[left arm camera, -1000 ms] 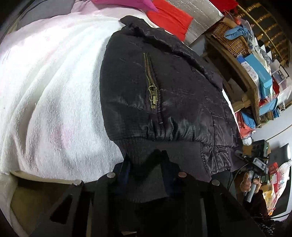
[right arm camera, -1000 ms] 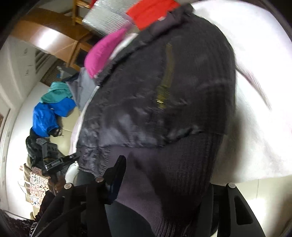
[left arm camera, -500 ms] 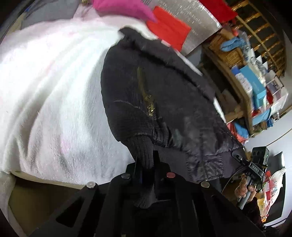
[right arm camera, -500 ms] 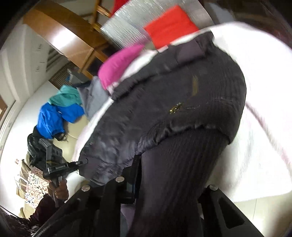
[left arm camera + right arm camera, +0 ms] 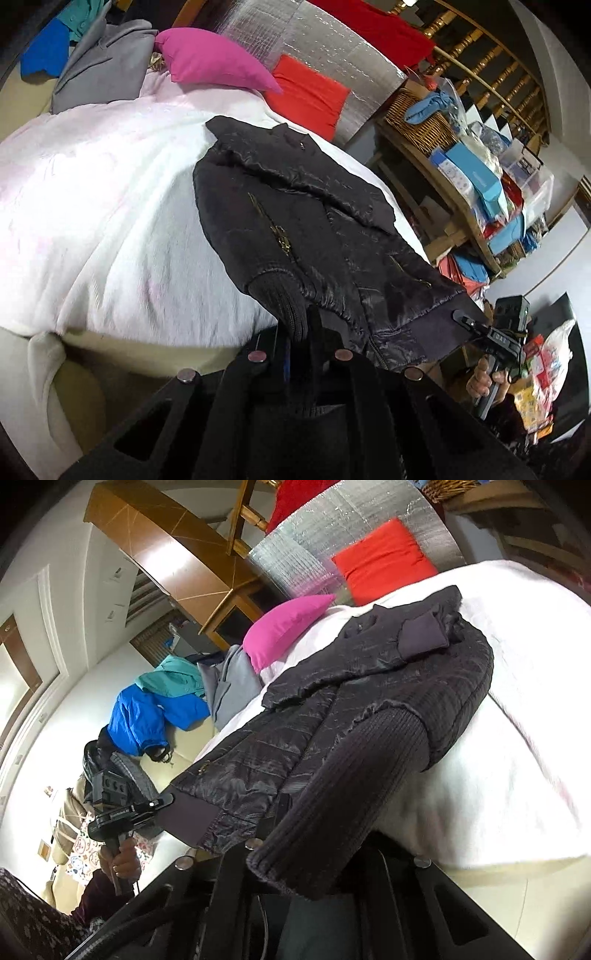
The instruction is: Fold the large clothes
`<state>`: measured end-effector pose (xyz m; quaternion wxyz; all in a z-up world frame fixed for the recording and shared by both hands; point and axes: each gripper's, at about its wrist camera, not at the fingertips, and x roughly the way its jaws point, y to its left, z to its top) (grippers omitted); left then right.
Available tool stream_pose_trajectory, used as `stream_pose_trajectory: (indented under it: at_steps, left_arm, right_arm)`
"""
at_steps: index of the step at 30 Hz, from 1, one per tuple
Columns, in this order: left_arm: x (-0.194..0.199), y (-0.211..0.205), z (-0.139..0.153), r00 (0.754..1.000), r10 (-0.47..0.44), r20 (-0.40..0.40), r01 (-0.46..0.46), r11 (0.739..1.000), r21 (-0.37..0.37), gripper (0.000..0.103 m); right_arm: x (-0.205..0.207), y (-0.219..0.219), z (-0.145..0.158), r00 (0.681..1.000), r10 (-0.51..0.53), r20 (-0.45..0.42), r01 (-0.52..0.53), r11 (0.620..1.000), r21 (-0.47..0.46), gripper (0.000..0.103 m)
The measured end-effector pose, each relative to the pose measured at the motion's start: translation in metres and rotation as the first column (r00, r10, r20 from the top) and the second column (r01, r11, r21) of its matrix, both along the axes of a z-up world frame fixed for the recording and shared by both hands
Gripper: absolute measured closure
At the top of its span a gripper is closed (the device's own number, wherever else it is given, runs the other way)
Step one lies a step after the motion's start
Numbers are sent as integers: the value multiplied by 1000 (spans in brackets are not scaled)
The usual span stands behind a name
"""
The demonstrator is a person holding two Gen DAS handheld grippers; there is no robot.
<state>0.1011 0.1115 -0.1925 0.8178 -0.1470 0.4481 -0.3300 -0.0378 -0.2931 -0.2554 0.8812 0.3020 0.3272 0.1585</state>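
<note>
While lying across the white fuzzy blanket [image 5: 110,221] on the bed, the black quilted puffer jacket [image 5: 295,221] has its ribbed knit hem at the near edge. Left gripper [image 5: 301,354] is clenched on the ribbed hem corner [image 5: 284,306], fabric pinched between its fingers. Right gripper [image 5: 314,834] grasps the other ribbed hem section [image 5: 332,801], which drapes over its fingers. Brass pocket zipper [image 5: 275,230] faces up. One sleeve cuff [image 5: 421,637] lies folded across the jacket's upper part. Magenta pillow [image 5: 214,62] and red cushion [image 5: 310,96] sit beyond the collar, apart from the jacket.
</note>
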Motion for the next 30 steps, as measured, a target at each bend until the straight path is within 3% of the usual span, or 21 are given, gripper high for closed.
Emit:
stream_pose_trajectory:
  at_steps: [6,8,10,11,13,15,16,17,18,19,21,24,30]
  left_arm:
    - [11,-11,-52,993,-2,-114,12,996,85,95]
    - [15,-15,-74,986,-14,-167,33,993,113,93]
    - [19,-16,-89,977,-22,-211,47,992,114,81]
    - [20,-16,-95,972,-25,-233,52,993,109,77]
    - [21,-11,-109,959,-17,-283,43,995,86,46]
    - [19,-2,-122,950,-7,-313,25,998,53,40]
    - [19,-3,-125,948,-8,-318,22,999,40,42]
    - [19,-4,-127,949,-12,-316,23,999,30,42]
    - [18,-5,-125,955,-13,-297,20,1000,21,54]
    - [18,-7,-122,960,-22,-279,23,1000,2,81]
    - [19,-15,-113,967,-26,-254,30,999,12,92]
    - [24,-17,-99,974,-29,-226,32,999,10,94]
    - [44,-2,-38,995,-15,-99,10,999,-53,94]
  right_arm:
    - [6,-25,-51,983,-11,-181,32,993,115,87]
    - [8,-30,-63,977,-20,-213,50,989,138,80]
    - [11,-37,-77,964,-46,-261,89,984,154,61]
    - [11,-40,-82,958,-65,-278,115,979,167,41]
    - [12,-48,-94,958,-73,-279,140,963,228,36]
    - [13,-50,-98,961,-82,-266,144,964,225,42]
    - [14,-49,-97,965,-88,-248,143,966,215,50]
    - [15,-48,-95,970,-79,-231,132,966,221,69]
    - [15,-47,-91,974,-80,-210,126,968,217,73]
    - [16,-44,-84,979,-79,-189,118,971,207,76]
    - [17,-41,-69,986,-75,-149,106,973,207,82]
    - [23,-38,-40,995,-70,-66,82,974,210,84]
    - [47,-39,-2,998,-66,21,60,979,196,85]
